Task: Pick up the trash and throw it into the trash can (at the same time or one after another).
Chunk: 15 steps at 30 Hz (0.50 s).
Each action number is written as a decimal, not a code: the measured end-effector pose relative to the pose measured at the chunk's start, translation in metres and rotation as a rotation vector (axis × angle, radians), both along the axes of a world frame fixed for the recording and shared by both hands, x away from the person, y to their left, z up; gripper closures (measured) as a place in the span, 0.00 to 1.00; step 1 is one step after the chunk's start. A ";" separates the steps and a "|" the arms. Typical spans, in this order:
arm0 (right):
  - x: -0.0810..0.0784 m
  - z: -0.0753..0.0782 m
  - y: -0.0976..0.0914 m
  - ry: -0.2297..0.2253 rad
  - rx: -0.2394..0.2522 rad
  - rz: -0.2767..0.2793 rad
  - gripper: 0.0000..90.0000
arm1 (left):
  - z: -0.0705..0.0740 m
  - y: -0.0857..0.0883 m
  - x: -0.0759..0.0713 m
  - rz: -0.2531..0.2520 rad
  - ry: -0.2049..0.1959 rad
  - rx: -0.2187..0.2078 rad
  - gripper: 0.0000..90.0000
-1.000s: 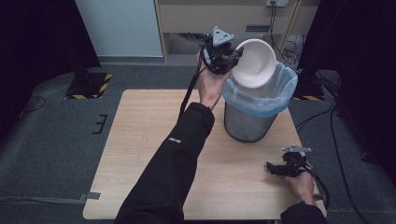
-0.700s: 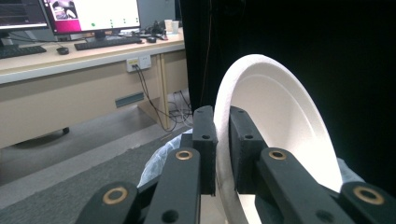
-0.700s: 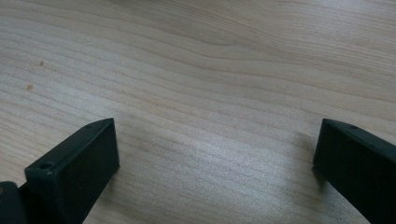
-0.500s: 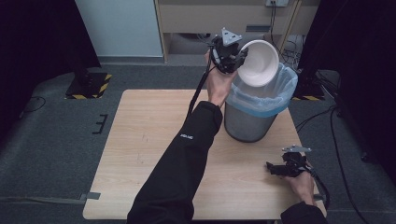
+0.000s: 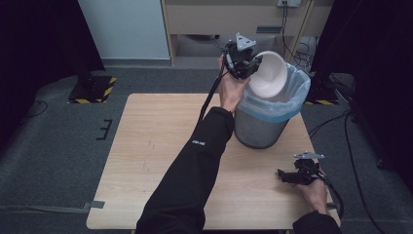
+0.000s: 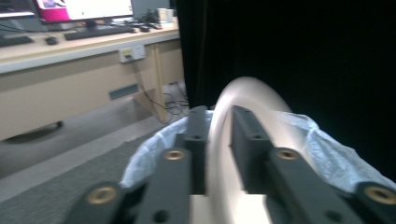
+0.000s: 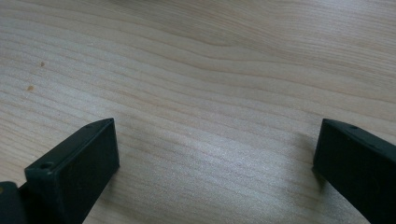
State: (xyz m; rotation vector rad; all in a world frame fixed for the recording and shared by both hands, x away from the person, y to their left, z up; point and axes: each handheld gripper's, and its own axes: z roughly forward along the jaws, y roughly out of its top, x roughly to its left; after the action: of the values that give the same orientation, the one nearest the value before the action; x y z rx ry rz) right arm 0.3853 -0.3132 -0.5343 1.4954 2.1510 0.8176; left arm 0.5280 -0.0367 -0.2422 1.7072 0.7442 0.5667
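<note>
- right gripper (image 5: 285,176): rests low over the worktop (image 5: 151,161) near its near right corner, held by the person's right hand (image 5: 314,192). jaws spread wide apart; in the right gripper view only bare light wood grain (image 7: 210,93) lies between them, nothing held.
- worktop: pale wood, rectangular; the left half and near edge carry nothing in the high view.
- bin (image 5: 260,129): grey, round, upright, standing on the worktop toward its far right corner. a pale blue liner bag (image 5: 292,97) is folded over the rim and stands up around the mouth.
- bowl (image 5: 267,73): white, round, plain, smooth inside. it is off the worktop, tipped on edge with its hollow facing the camera, just over the far left part of the bin's mouth and against the liner.
- left gripper (image 5: 243,66): raised above the far edge of the worktop, left arm in a black sleeve (image 5: 195,161) reaching across. jaws are nearly together and clamp the bowl's rim; in the left gripper view the rim (image 6: 217,154) runs up between the two black jaws, one jaw on each face of the wall, with the liner bag (image 6: 331,154) behind.
</note>
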 end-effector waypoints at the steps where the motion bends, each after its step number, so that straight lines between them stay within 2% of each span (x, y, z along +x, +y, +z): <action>1: 0.000 0.000 0.000 0.000 0.000 0.000 0.00 | -0.001 -0.001 0.000 -0.006 -0.004 -0.005 0.73; 3: 0.000 0.000 0.000 -0.001 -0.002 0.000 0.00 | -0.003 -0.001 0.000 -0.009 -0.012 -0.009 0.61; 6: 0.000 0.000 0.000 -0.001 -0.001 0.000 0.00 | -0.003 0.001 -0.004 -0.012 -0.014 -0.020 0.48; 11: 0.000 0.000 0.000 -0.003 -0.002 0.002 0.00 | -0.002 0.015 -0.016 -0.037 -0.021 -0.044 0.37; 15: -0.001 0.000 0.000 -0.002 -0.001 0.000 0.00 | -0.008 0.036 -0.034 -0.055 -0.020 -0.046 0.31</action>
State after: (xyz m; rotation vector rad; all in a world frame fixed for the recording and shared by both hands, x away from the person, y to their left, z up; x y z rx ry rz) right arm 0.3847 -0.3129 -0.5345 1.4938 2.1494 0.8177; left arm 0.4939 -0.0007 -0.2498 1.6715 0.6891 0.5246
